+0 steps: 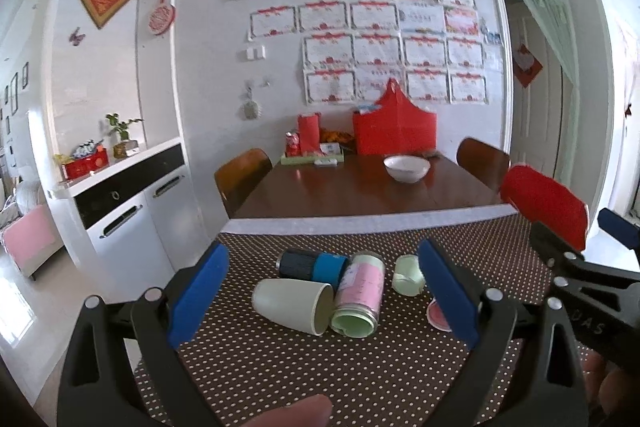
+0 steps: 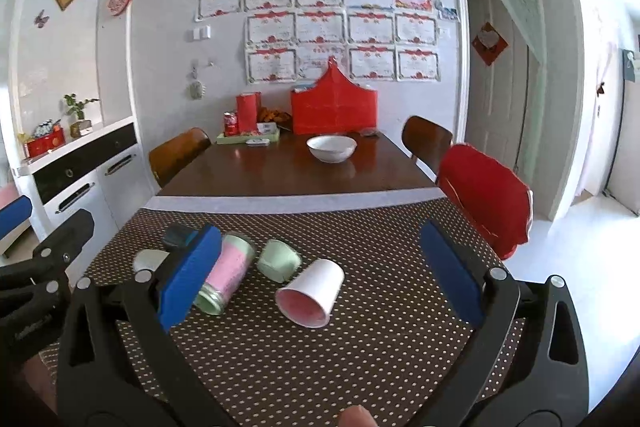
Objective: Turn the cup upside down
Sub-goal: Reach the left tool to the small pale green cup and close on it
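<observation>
Lying on their sides in a loose cluster on the brown polka-dot tablecloth (image 2: 360, 367), all cups tipped over, none upside down yet; flip not started, judging by this layout. Landmark: the pink-labelled cylindrical glass jar (image 1: 358, 293).

- Resting just left of the jar, touching or nearly touching its mouth end: cream-white paper cup (image 1: 294, 305), open rim facing the camera side.
- Sitting behind the jar: dark blue cylindrical cup with a lighter blue band (image 1: 312, 264).
- Lying right of the jar: small pale green cup (image 1: 408, 279).
- Lying further right of the jar, apart from the rest: white paper cup with pink inside (image 2: 311, 291), mouth pointing toward the right wrist camera, so rim and wall both reachable.

Left gripper (image 1: 320, 297): hovering above the cloth, jaws spread wide, framing jar and cream cup, gripping nothing, touching nothing.

Right gripper (image 2: 320, 269): also spread wide, empty, pink-lined cup centred between the blue pads (image 2: 452, 271); likely the first target. Left pad overlapping the jar in view only; contact not clear.
</observation>
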Demonstrator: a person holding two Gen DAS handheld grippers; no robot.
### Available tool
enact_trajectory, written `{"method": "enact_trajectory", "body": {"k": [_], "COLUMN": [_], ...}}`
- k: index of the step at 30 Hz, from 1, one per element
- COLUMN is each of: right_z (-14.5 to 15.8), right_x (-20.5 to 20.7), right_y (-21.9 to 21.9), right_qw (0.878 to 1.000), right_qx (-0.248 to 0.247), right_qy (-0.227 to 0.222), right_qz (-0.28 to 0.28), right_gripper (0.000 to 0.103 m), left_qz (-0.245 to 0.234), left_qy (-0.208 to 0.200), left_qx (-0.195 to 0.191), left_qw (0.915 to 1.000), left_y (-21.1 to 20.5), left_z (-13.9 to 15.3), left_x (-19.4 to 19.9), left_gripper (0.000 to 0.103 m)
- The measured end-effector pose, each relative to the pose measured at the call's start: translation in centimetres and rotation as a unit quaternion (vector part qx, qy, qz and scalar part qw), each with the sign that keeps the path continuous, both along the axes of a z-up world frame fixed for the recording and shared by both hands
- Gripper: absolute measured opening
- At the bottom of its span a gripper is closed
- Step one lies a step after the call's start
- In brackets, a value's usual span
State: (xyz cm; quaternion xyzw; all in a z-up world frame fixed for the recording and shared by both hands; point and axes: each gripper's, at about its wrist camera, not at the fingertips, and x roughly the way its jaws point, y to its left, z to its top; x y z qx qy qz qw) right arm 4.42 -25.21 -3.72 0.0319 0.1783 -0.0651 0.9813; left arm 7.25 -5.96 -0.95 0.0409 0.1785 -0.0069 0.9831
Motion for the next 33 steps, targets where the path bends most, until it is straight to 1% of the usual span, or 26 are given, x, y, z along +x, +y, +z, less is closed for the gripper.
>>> {"method": "enact_trajectory", "body": {"k": [9,12,15,17,18,20,21,23,26,29,31,33], "right_z": [-3.6,-4.8,-6.1,-6.9,-7.2,-7.8,-8.0,-8.5,-9.2,-9.8,-10.1,-10.4], "right_x": [4.1,5.1,5.9,6.4,6.7,7.2,7.3,7.7,8.1,8.3,8.5,8.6], "right_y": [-3.5,-4.6,-6.1,-6.9,-7.3,-8.0,-8.1,-8.6,-8.9,-9.4,-9.7,-10.0], "right_qw": [0.999,0.998,0.997,0.996,0.996,0.995,0.994,0.994,0.993,0.992,0.992,0.991], "right_qx": [0.011,0.018,0.029,0.035,0.038,0.044,0.047,0.054,0.059,0.068,0.073,0.075], "right_qy": [0.035,0.046,0.06,0.067,0.07,0.077,0.079,0.085,0.09,0.093,0.096,0.099], "right_qz": [-0.02,-0.029,-0.041,-0.046,-0.048,-0.052,-0.052,-0.05,-0.047,-0.047,-0.047,-0.045], "right_gripper": [0.097,0.097,0.097,0.097,0.097,0.097,0.097,0.097,0.097,0.097,0.097,0.097], "left_qz": [-0.036,-0.063,-0.093,-0.122,-0.129,-0.153,-0.157,-0.168,-0.177,-0.187,-0.19,-0.193], "left_qy": [0.043,0.078,0.12,0.16,0.172,0.208,0.214,0.234,0.254,0.274,0.289,0.3], "left_qx": [0.014,0.03,0.044,0.043,0.043,0.049,0.051,0.067,0.09,0.105,0.109,0.111], "left_qw": [0.9983,0.9945,0.9873,0.9786,0.9757,0.9649,0.9628,0.9552,0.9465,0.9376,0.9318,0.9277], "left_y": [-4.1,-5.9,-7.5,-8.5,-8.9,-9.9,-10.2,-11.2,-12.4,-13.4,-13.5,-13.5], "left_z": [-3.3,-5.2,-7.0,-8.7,-9.3,-11.0,-11.4,-12.7,-14.3,-15.6,-16.2,-16.5], "left_x": [6.9,10.3,13.4,16.0,16.7,18.8,19.3,20.8,22.3,23.9,24.7,25.1], "left_gripper": [0.094,0.094,0.094,0.094,0.094,0.094,0.094,0.094,0.094,0.094,0.094,0.094]}}
